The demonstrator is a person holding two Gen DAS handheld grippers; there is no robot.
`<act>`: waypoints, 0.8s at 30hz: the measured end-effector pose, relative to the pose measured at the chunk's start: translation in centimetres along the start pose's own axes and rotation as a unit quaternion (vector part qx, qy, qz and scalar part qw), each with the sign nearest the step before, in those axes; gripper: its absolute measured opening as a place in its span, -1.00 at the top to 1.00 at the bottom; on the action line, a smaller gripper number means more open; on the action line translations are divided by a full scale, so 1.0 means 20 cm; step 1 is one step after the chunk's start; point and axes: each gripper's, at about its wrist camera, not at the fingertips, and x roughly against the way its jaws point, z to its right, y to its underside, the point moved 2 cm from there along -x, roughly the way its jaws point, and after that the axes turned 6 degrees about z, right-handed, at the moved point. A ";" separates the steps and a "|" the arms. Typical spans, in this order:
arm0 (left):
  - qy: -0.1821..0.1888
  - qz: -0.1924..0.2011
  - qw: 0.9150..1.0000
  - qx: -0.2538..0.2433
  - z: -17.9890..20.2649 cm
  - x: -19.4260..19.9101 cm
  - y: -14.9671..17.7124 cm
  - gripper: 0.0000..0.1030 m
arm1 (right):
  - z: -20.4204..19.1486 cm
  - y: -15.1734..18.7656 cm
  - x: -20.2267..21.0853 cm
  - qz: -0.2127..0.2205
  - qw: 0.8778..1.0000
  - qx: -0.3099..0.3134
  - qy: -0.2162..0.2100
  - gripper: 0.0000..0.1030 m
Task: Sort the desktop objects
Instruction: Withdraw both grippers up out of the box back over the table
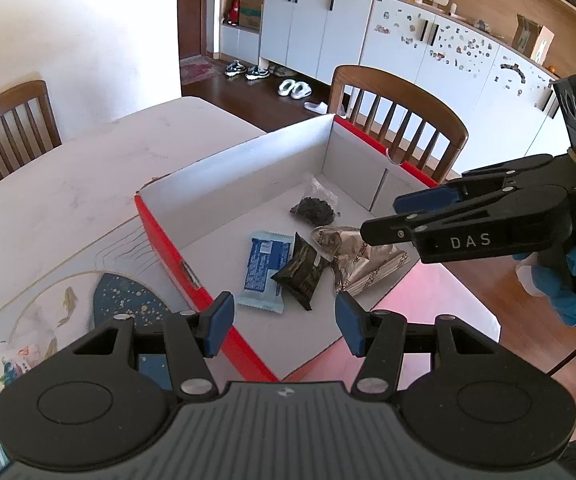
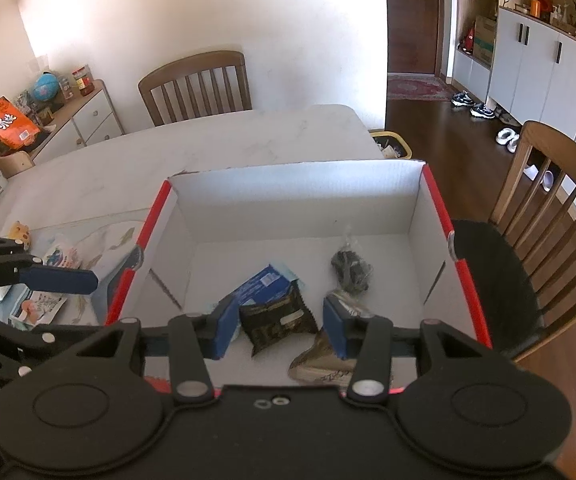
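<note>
Four packets in the red-edged box, both jaws spread and empty

Four snack items lie on the white floor of the open cardboard box (image 2: 300, 200), ahead of and below both tools. The left hand-held gripper (image 1: 284, 322) hangs over the box's near left wall with its blue pads apart and nothing between them. Just beyond its tips lie a blue wrapped bar (image 1: 264, 270) and a black-and-gold sachet (image 1: 302, 276), the sachet overlapping the bar's right edge. To the right of these sits a crumpled silver-brown foil packet (image 1: 362, 264), and farther off a clear bag of dark bits (image 1: 314, 210).

The right hand-held gripper (image 2: 278, 328) hovers above the same box, jaws likewise spread and holding nothing; the black-and-gold sachet (image 2: 278, 320) shows in the gap between the pads, lying on the box floor beneath them. The foil packet (image 2: 320, 360) sits partly behind its right pad.

Left of the box, on the white marble-look bench (image 1: 88, 168), more small packets (image 2: 36, 306) rest on a placemat printed with fish (image 1: 60, 308).
</note>
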 end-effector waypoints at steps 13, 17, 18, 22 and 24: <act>0.001 0.017 1.000 -0.004 -0.06 0.14 0.11 -0.28 | -0.13 0.06 0.09 0.023 1.000 -0.007 0.005 -0.40; 0.005 0.023 1.000 -0.002 -0.10 0.19 0.14 -0.45 | -0.19 0.07 0.12 0.031 0.999 -0.010 0.001 -0.55; 0.005 0.025 1.000 -0.002 -0.10 0.20 0.15 -0.53 | -0.21 0.07 0.12 0.033 0.999 -0.011 0.001 -0.57; 0.003 0.029 1.000 -0.001 -0.14 0.25 0.19 -0.56 | -0.29 0.09 0.14 0.036 0.999 -0.015 0.002 -0.62; 0.004 0.032 0.999 0.001 -0.16 0.28 0.21 -0.63 | -0.33 0.10 0.15 0.037 0.999 -0.015 0.003 -0.65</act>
